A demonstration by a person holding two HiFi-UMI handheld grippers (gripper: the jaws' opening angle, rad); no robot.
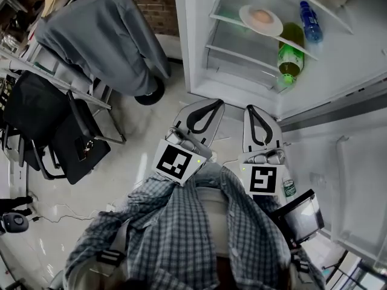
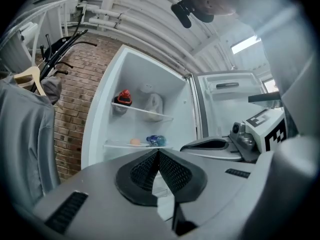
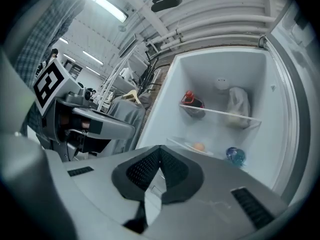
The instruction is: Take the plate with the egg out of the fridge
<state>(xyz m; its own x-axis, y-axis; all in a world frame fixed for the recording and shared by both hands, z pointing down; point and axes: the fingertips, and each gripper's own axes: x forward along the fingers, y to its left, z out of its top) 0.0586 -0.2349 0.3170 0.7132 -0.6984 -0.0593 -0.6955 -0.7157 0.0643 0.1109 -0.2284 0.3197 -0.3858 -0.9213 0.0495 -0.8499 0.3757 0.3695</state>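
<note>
Head view: the open white fridge (image 1: 196, 41) fills the frame from 12 to 3 o'clock, its interior lit and its door swung out toward 4 o'clock. At 10 o'clock a grey jacket on a wooden hanger (image 1: 103, 35) drapes over a rack, with a black bag (image 1: 78, 147) below it at 9 o'clock.

The left gripper (image 1: 217, 103) and the right gripper (image 1: 250, 108) sit side by side at the centre of the frame, outside the fridge and below its lower edge, both pointing toward 12 o'clock. In the left gripper view the left gripper's jaws are pressed together at the tips with nothing between them. The right gripper view shows the same for the right gripper's jaws.

A green glass bottle (image 1: 290, 56) lies inside the fridge at 1 o'clock from the grippers. The round white plate (image 1: 247, 14) rests on a clear glass shelf (image 1: 221, 18), at 10 o'clock of the green bottle and well apart from both grippers. A small blue plastic bottle (image 1: 310, 22) lies at 3 o'clock of the plate. The pale brown egg (image 1: 261, 17) sits in the plate's middle.
</note>
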